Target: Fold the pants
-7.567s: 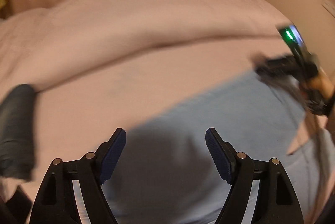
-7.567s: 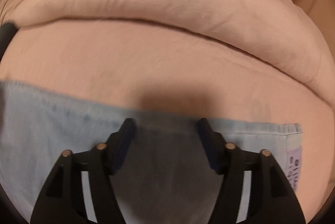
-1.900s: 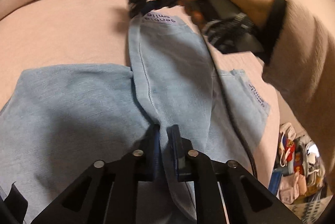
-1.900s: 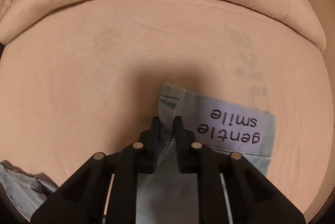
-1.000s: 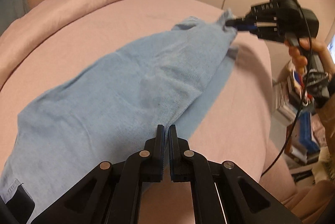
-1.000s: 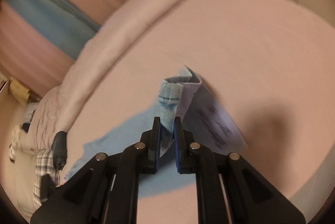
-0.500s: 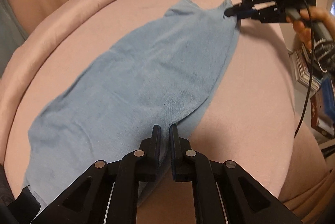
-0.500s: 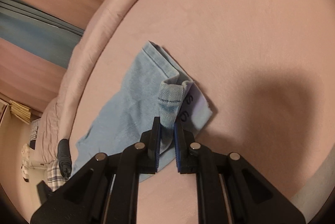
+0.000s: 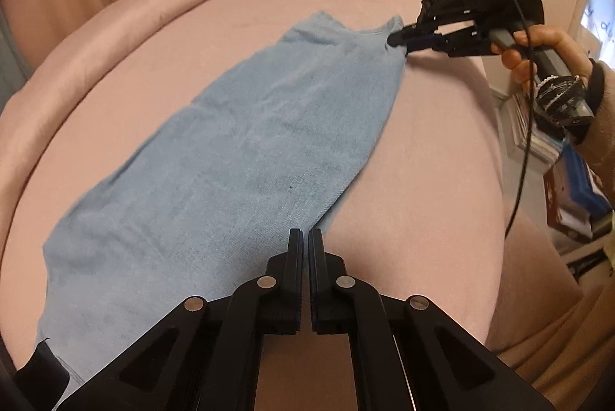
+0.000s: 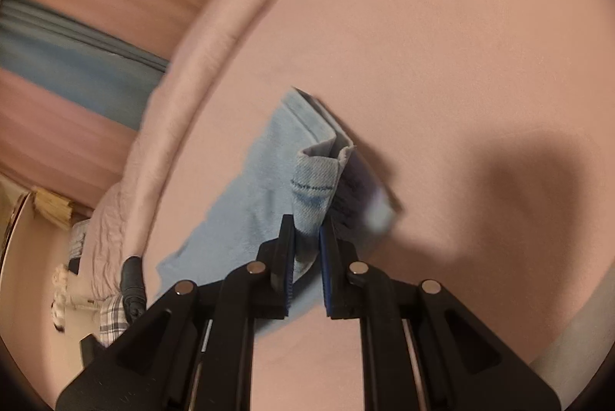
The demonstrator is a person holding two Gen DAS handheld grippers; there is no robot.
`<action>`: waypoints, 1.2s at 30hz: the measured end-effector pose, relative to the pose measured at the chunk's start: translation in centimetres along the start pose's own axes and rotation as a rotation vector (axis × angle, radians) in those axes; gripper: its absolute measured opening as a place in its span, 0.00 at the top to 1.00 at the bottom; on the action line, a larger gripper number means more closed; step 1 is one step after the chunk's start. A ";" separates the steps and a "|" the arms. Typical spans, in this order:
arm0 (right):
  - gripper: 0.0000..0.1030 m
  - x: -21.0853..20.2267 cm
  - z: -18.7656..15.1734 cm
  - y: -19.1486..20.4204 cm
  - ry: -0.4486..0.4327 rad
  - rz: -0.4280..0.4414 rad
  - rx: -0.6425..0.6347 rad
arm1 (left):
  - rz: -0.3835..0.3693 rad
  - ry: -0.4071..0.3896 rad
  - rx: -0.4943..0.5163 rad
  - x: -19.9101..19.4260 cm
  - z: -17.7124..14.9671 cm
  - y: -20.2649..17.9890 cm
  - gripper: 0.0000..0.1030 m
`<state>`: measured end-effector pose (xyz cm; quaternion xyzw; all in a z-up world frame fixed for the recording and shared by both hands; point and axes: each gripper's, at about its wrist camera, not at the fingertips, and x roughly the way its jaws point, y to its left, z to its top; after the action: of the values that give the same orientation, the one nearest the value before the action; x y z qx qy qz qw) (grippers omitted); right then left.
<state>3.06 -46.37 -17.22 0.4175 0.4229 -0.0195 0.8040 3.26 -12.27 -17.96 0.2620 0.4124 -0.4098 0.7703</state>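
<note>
The light blue pants (image 9: 238, 157) lie folded lengthwise on the pink bed (image 9: 430, 157), running from lower left to upper right. My left gripper (image 9: 305, 234) is shut on the near edge of the pants. My right gripper (image 9: 394, 38) is seen at the far end, shut on the hem corner. In the right wrist view my right gripper (image 10: 306, 230) pinches the stitched hem (image 10: 313, 176), with the pants (image 10: 246, 196) trailing away to the left. A pale label (image 10: 374, 207) on the cloth is blurred.
A rolled pink duvet (image 9: 100, 38) runs along the bed's far left side. A cable (image 9: 522, 149) hangs from the right gripper. Books and clutter (image 9: 569, 188) stand off the bed's right edge. A black object (image 10: 132, 280) lies beside the duvet.
Both grippers have stayed shut on the pants. The cloth has been drawn out straighter and lies flatter on the bed, and the right gripper has swung a little.
</note>
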 end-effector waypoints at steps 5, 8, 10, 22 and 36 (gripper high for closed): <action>0.89 1.0 -0.8 -1.4 0.004 -0.020 0.019 | -0.055 0.021 -0.022 0.0 0.0 0.0 0.99; 0.87 1.0 -0.6 -1.0 0.023 -0.040 -0.008 | -0.109 -0.002 -0.054 -2.1 0.2 0.4 0.98; 0.77 0.2 -0.4 -0.6 0.044 -0.070 -0.038 | -0.142 -0.036 -0.074 -3.7 0.4 0.8 0.98; 0.37 2.4 7.4 3.0 -0.018 -0.048 -0.230 | -0.074 -0.120 -0.428 1.3 6.3 10.2 0.64; 0.79 7.1 10.7 3.9 0.032 -0.241 -0.321 | 0.095 0.007 -0.545 6.3 5.3 14.1 0.64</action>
<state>16.24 -48.89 -16.50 0.2306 0.4801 -0.0415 0.8453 19.48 -11.39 -19.58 0.0656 0.4975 -0.2462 0.8292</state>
